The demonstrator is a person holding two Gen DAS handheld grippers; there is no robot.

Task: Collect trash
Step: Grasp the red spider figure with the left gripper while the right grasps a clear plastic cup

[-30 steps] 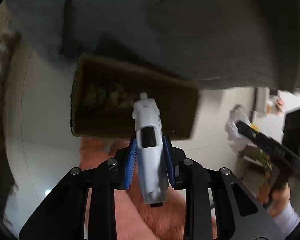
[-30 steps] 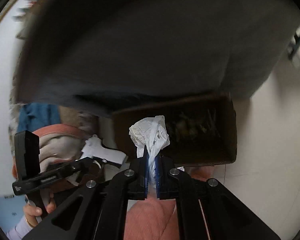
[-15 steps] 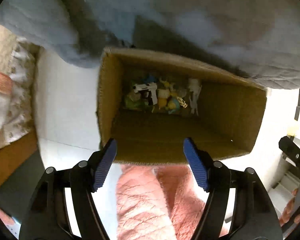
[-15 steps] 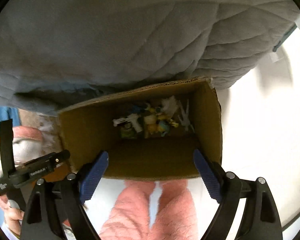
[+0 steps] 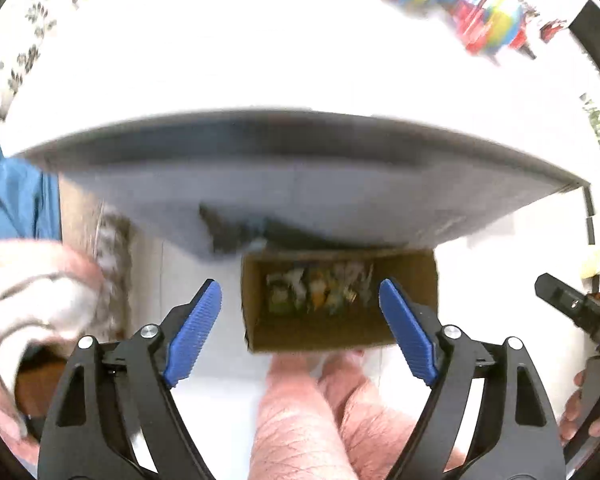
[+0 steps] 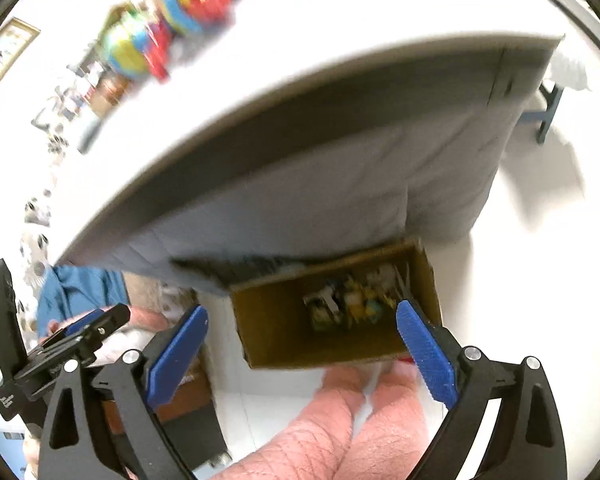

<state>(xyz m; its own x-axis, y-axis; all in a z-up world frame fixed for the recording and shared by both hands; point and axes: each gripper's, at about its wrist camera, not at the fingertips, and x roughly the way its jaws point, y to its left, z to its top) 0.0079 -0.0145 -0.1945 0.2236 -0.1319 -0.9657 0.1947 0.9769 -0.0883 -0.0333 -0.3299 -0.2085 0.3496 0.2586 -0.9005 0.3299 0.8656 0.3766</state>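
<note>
Both the left gripper [image 5: 300,328] and right gripper [image 6: 302,354] hang wide open and empty above the cardboard box [image 5: 404,336], which sits beside the bed [image 5: 300,184] to catch trash [image 5: 320,292].

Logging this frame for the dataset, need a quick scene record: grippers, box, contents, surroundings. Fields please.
left gripper: open, jaws wide apart, nothing between them
right gripper: open, jaws wide apart, nothing between them
cardboard box: on the floor, open top, partly under the edge of the bed
box contents: small mixed items piled on the bottom, too blurred to identify
bed: grey quilted side above the box
person's legs: pink trousers, just in front of the box
image quality: motion blur in both views
</note>
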